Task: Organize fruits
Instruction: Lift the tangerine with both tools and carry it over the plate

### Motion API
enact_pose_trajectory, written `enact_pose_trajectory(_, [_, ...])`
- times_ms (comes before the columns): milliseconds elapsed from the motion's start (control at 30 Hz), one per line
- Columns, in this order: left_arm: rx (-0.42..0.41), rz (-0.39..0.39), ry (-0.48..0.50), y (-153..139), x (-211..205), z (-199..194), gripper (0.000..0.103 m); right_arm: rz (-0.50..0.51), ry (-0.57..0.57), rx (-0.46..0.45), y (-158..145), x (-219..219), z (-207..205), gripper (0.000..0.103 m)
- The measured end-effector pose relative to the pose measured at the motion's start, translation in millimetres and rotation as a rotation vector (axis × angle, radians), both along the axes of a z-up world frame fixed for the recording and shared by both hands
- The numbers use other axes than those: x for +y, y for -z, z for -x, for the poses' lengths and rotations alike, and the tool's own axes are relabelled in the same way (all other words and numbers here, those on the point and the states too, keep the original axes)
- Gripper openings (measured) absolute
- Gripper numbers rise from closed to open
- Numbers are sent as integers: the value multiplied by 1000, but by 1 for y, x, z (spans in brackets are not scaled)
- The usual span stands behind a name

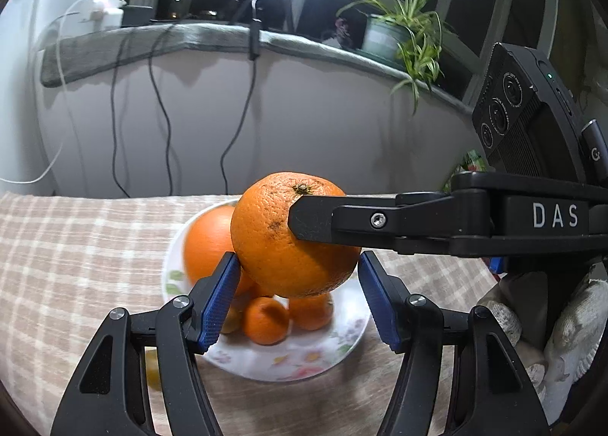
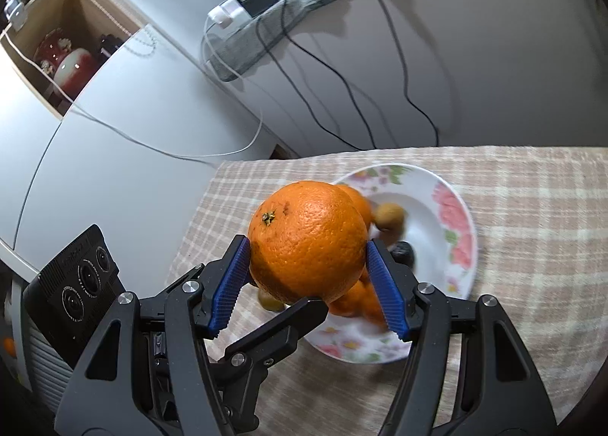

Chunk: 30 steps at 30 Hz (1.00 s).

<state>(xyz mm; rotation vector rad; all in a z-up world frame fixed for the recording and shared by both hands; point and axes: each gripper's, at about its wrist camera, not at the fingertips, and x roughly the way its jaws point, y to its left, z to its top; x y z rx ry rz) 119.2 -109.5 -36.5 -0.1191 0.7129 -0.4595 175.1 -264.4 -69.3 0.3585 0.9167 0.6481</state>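
Observation:
A large orange [image 1: 292,234] hangs in the air above a floral white plate [image 1: 304,363]. My right gripper [image 2: 309,284] is shut on this orange [image 2: 307,242], its blue pads pressed to both sides. My left gripper [image 1: 298,303] is open around the same orange from below; its left pad [image 1: 220,299] touches or nearly touches the fruit, its right pad stands slightly off. The right gripper's finger [image 1: 315,223] crosses the orange in the left wrist view. On the plate lie another big orange [image 1: 205,242], small tangerines [image 1: 266,320], a brownish fruit [image 2: 389,217] and a dark fruit [image 2: 404,253].
The plate [image 2: 456,230] sits on a beige checked tablecloth [image 1: 76,265]. A small yellowish fruit [image 1: 152,371] lies on the cloth beside the plate. Behind are a white wall with hanging cables [image 1: 163,113], a sill with a potted plant [image 1: 402,37], and a white cabinet [image 2: 114,113] on the left.

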Motion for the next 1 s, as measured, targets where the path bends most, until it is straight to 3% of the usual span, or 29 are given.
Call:
enact_pose_trajectory(300, [33, -26, 48, 11, -26, -6, 64, -15, 43, 44, 16, -31, -4, 66])
enact_pose_trajectory(733, [86, -52, 64, 23, -41, -20, 64, -2, 68, 86, 29, -42, -13, 66])
enact_pose_trajectory(1000, [38, -106, 63, 18, -47, -20, 64, -2, 97, 41, 18, -50, -12, 68])
